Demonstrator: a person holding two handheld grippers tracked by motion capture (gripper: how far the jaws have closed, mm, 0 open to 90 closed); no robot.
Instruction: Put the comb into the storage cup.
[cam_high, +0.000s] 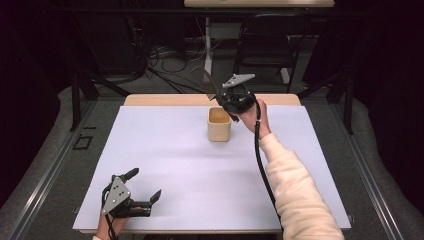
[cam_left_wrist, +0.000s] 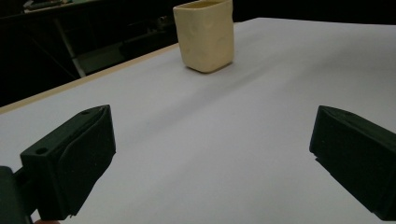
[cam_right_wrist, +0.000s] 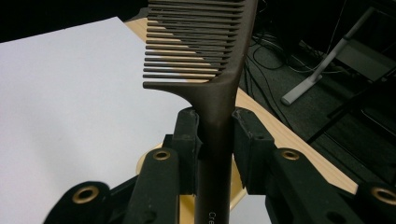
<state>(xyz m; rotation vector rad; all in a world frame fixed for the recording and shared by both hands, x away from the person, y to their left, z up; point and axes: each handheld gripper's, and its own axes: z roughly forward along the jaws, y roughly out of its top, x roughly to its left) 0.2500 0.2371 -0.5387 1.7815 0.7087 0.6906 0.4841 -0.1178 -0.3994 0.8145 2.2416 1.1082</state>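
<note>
A cream square cup (cam_high: 219, 124) stands upright near the far middle of the white table; the left gripper view shows the cup (cam_left_wrist: 205, 35) ahead of the jaws. My right gripper (cam_high: 227, 95) hovers just above and behind the cup, shut on the handle of a dark brown comb (cam_right_wrist: 201, 46). In the high view the comb (cam_high: 205, 79) sticks up and to the left. The rim of the cup (cam_right_wrist: 142, 165) shows beneath the jaws. My left gripper (cam_high: 144, 185) rests at the near left corner, open, with nothing between its fingers (cam_left_wrist: 70, 163).
The white sheet (cam_high: 175, 170) covers the table, with a wooden edge (cam_high: 165, 99) at the far side. A chair (cam_high: 265, 47), cables and stand legs sit on the dark floor beyond.
</note>
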